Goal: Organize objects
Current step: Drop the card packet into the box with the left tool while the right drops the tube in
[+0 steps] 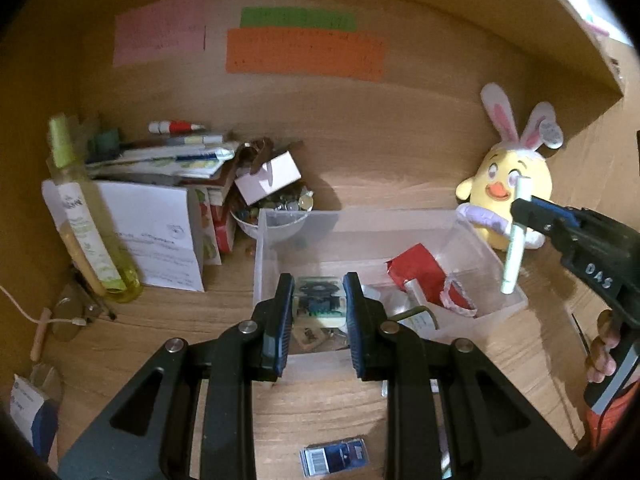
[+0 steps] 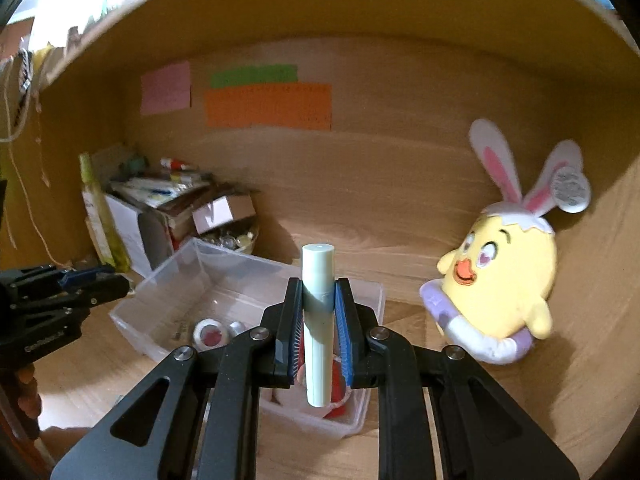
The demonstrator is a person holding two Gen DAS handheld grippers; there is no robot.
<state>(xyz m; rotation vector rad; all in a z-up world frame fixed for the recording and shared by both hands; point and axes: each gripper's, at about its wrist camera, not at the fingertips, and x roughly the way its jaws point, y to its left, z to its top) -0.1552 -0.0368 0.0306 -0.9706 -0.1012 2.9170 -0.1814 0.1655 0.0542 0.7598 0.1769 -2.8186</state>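
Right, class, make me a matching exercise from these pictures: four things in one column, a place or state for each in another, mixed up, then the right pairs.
Things:
1. pale tube
2. small printed block
3. plush chick
4. tall yellow bottle

Places or states:
A. stands at the far left by the white box
B. clamped upright in the right gripper
C. sits against the right wall
D. held in the left gripper over the clear bin

Pairs: 1-B, 2-D, 3-C, 4-A

I'm seeing the clear bin [image 1: 460, 224] sitting at 12 o'clock on the desk [image 1: 120, 344], paper pile [image 1: 168, 168] at 10, plush chick [image 1: 508, 188] at 2, bowl [image 1: 276, 224] touching the bin's far-left corner.
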